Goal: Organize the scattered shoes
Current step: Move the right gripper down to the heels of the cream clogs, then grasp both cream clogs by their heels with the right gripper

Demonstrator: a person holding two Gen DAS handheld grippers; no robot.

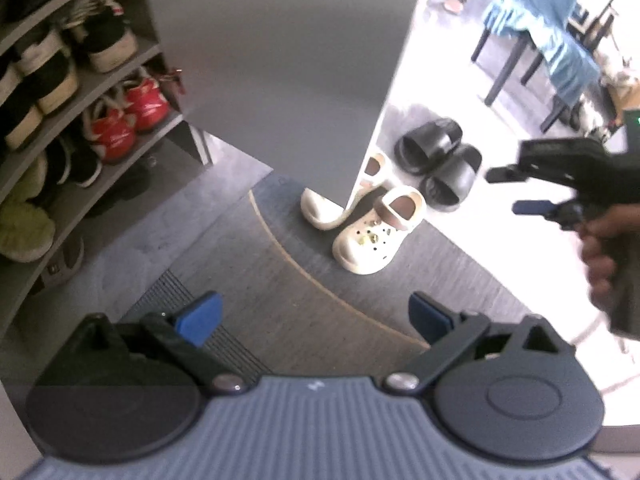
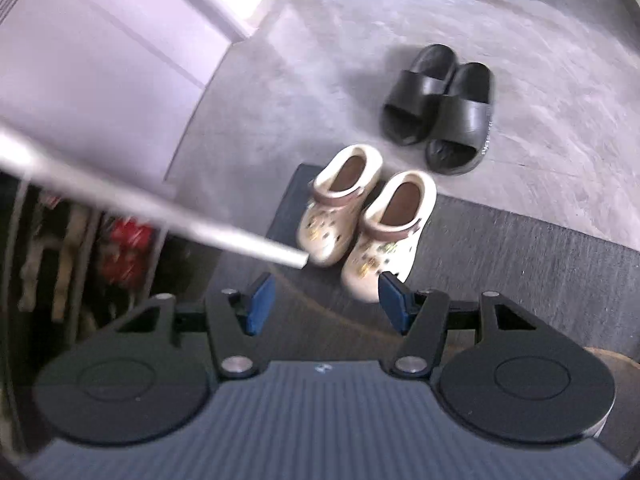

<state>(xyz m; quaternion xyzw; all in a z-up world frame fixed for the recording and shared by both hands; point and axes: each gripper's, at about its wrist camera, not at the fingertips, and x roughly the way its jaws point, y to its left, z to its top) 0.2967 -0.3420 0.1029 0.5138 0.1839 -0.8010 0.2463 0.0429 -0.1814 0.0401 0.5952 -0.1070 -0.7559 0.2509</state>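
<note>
Both hand-held grippers, left (image 1: 314, 320) and right (image 2: 322, 302), gape empty before cream clogs (image 2: 366, 216).

cabinet door (image 1: 280, 60) fronting clogs (image 2: 366, 220) (floor beyond clear)

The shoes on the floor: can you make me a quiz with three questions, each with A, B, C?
1. Where do the cream clogs stand?
A. on the dark mat
B. on a shelf
C. on a chair

2. What colour are the slides behind them?
A. red
B. black
C. green

3. How are the right tongs?
A. shut on a clog
B. shut on a slide
C. open, holding nothing

Answers:
1 A: the mat lies under both clogs.
2 B: both slides are black, side by side on the grey floor.
3 C: the blue pads stand wide apart with only mat between them.
</note>
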